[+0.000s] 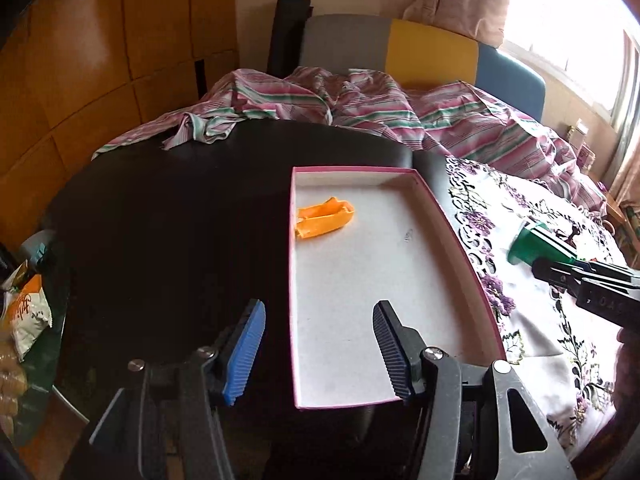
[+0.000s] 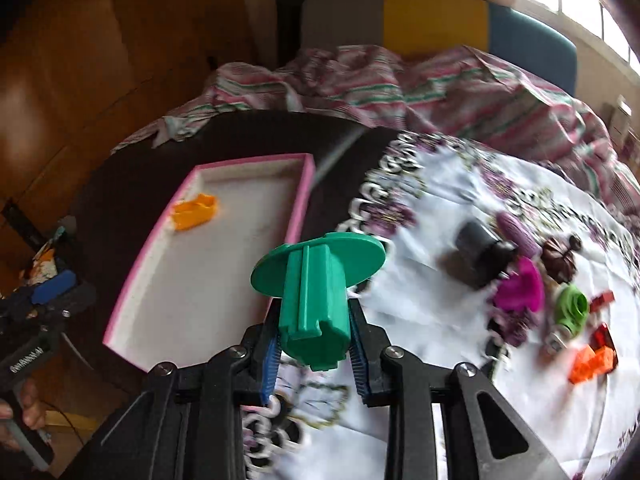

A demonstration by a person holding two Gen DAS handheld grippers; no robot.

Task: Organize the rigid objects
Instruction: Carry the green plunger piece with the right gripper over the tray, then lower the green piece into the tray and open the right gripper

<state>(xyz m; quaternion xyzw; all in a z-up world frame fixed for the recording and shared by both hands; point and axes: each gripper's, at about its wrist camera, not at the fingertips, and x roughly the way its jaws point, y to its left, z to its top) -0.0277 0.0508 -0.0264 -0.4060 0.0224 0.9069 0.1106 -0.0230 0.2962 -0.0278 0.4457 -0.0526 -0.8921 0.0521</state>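
My right gripper (image 2: 314, 344) is shut on a green plastic part (image 2: 314, 300) with a round flange, held above the floral cloth just right of the pink-rimmed box (image 2: 298, 220). It also shows in the left wrist view, where the green part (image 1: 536, 246) sits at the right gripper's (image 1: 560, 270) tip. An orange plastic piece (image 1: 324, 222) lies in the box (image 1: 460, 232) near its far left corner; it also shows in the right wrist view (image 2: 196, 212). My left gripper (image 1: 318, 350) is open and empty over the box's near left edge.
Several loose plastic parts lie on the floral cloth (image 2: 440, 312): a grey-black one (image 2: 480, 256), a magenta one (image 2: 520, 286), a light green one (image 2: 572, 310), red and orange ones (image 2: 596, 356). A striped sheet (image 1: 360, 104) covers the bed behind. Snack bags (image 1: 28, 316) sit at the left.
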